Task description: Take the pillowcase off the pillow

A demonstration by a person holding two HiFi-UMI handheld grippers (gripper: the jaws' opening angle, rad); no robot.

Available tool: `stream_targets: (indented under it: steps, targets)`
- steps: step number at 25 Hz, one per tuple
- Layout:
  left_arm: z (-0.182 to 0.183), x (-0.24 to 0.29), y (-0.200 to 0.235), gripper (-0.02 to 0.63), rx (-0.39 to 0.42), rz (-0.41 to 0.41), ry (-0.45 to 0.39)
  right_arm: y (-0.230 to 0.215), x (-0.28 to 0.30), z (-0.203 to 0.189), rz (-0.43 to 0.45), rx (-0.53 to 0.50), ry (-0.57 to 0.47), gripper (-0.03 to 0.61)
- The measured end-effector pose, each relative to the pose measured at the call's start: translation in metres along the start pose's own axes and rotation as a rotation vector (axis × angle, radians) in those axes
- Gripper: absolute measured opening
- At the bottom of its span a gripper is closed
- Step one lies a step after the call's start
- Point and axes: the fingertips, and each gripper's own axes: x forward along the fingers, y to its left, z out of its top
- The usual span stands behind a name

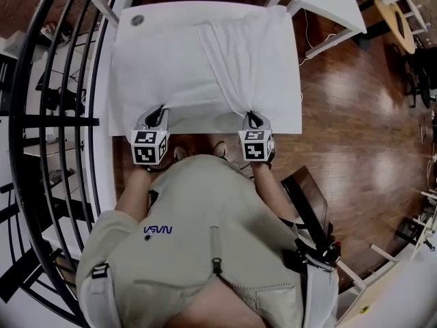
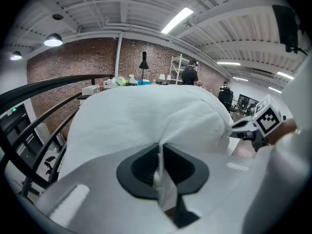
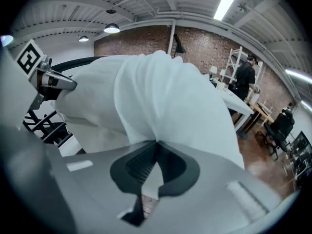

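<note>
A white pillow in its white pillowcase (image 1: 205, 67) lies flat on a white table (image 1: 174, 11), with folds of cloth running from the middle to the near right corner. My left gripper (image 1: 156, 112) is at the near left edge, shut on a pinch of pillowcase cloth (image 2: 146, 116) that shows between the jaws of the left gripper (image 2: 159, 149). At the near right corner my right gripper (image 1: 252, 117) is shut on the gathered pillowcase (image 3: 165, 96), which bunches up right in front of the right gripper (image 3: 157, 143).
A small round disc (image 1: 137, 20) sits on the table's far left corner. A black metal railing (image 1: 61, 121) runs along the left. A second white desk (image 1: 334, 5) stands at the far right, over wooden floor (image 1: 355, 115). A dark case (image 1: 307, 200) lies by my right side.
</note>
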Motion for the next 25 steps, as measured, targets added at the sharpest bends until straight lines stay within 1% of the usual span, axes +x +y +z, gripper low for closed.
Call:
stream_targets:
  steps: [3,5,8,11,13,15,17,21,23,25]
  targets:
    - [0.005,0.002,-0.003,0.042,-0.009,-0.006,-0.02,0.001,-0.001,0.002,0.019,-0.006,-0.009,0.004]
    - [0.013,-0.003,-0.005,0.061,-0.024,-0.02,-0.042,0.001,-0.005,0.007,0.038,-0.013,-0.019,0.005]
    - [0.03,-0.015,-0.013,0.089,-0.006,-0.021,-0.07,-0.001,-0.015,0.016,0.078,-0.008,-0.055,0.012]
    - [0.049,-0.025,-0.021,0.107,0.015,-0.005,-0.098,0.005,-0.033,0.029,0.142,-0.002,-0.101,0.034]
    - [0.055,-0.028,-0.026,0.107,-0.005,-0.002,-0.1,0.011,-0.043,0.037,0.185,-0.033,-0.129,0.034]
    - [0.052,-0.027,-0.03,0.107,-0.042,0.006,-0.075,0.013,-0.052,0.044,0.223,-0.065,-0.157,0.034]
    - [0.045,-0.025,-0.028,0.109,-0.067,0.043,-0.044,0.011,-0.061,0.054,0.256,-0.079,-0.194,0.034]
    - [0.033,-0.032,-0.025,0.126,-0.093,0.16,-0.02,-0.004,-0.074,0.073,0.297,-0.103,-0.263,0.034]
    - [0.03,-0.039,-0.028,0.126,-0.081,0.216,-0.021,-0.012,-0.076,0.076,0.313,-0.105,-0.285,0.034]
    - [0.034,-0.047,-0.032,0.126,-0.052,0.256,-0.035,-0.019,-0.074,0.078,0.321,-0.105,-0.301,0.034]
